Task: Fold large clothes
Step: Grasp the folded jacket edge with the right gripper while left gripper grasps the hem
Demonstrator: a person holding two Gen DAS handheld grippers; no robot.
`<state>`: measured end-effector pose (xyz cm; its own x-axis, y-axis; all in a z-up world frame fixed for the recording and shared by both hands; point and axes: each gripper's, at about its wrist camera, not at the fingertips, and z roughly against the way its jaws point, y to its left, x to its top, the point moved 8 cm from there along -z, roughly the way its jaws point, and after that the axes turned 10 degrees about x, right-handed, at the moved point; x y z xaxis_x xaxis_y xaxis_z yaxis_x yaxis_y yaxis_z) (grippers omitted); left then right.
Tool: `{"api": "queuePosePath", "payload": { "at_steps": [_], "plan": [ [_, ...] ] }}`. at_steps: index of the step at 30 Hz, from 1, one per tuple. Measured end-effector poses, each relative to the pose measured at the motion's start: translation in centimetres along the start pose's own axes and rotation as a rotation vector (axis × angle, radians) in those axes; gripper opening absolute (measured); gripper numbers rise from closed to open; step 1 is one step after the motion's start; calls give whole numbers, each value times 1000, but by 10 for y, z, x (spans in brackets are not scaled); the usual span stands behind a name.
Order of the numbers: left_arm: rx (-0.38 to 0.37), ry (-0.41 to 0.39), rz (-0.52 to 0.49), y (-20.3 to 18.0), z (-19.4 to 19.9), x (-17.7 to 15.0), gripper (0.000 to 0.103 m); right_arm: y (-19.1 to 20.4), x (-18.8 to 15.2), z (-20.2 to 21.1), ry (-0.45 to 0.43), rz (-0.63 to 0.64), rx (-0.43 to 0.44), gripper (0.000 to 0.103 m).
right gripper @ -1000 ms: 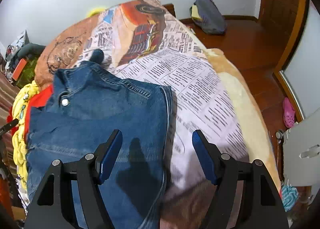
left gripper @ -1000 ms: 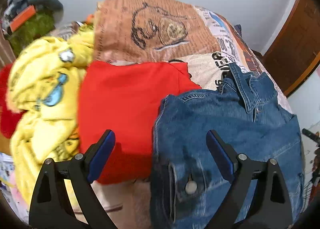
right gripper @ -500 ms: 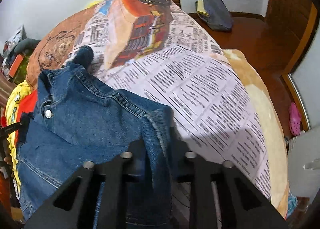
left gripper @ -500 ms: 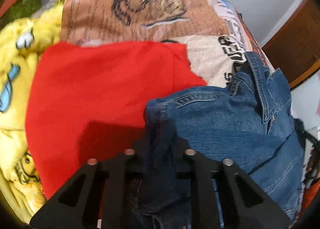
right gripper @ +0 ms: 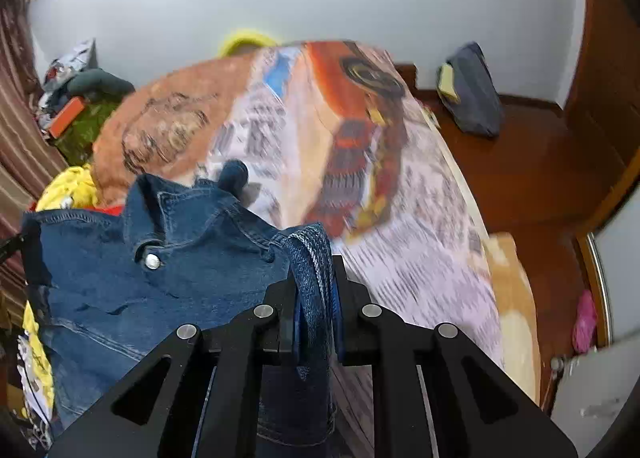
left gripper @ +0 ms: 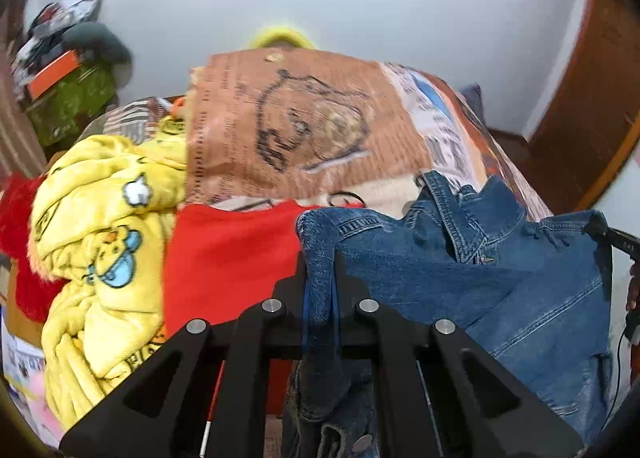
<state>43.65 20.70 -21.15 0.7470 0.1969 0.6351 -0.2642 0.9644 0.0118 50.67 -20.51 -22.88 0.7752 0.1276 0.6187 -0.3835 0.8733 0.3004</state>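
The denim jacket lies partly raised over the printed bedspread, collar up and away from the fingers, its two near edges gathered and pinched. In the left wrist view a doubled fold of its hem stands up between the fingers of the left gripper, which are clamped tight on it; the rest of the cloth spreads to the right of those fingers and sags below them. In the right wrist view the right gripper likewise bites a rolled denim edge, the jacket body hanging to the left of its fingers, a metal button showing near the collar.

Both sets of jaws have just been closing, and each now has denim between its pads.

The step in hand looks like the lift: the garment is caught at two points and coming clear of the bed. The next move probably calls for spreading the two grips apart to stretch the cloth flat, then laying it down square before a fold.

Just left of the left fingers lies a red garment, and beyond it a yellow blanket in a heap.
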Motion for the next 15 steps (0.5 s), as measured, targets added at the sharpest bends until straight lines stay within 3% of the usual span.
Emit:
{"api": "queuePosePath", "payload": {
  "at_steps": [5,15],
  "plan": [
    [53,62,24,23,-37,-3,8,3,17,-32,15,19,-11,11],
    [76,207,59,34,-115,-37,9,-28,-11,-88,128,-27,-41,11]
  ]
}}
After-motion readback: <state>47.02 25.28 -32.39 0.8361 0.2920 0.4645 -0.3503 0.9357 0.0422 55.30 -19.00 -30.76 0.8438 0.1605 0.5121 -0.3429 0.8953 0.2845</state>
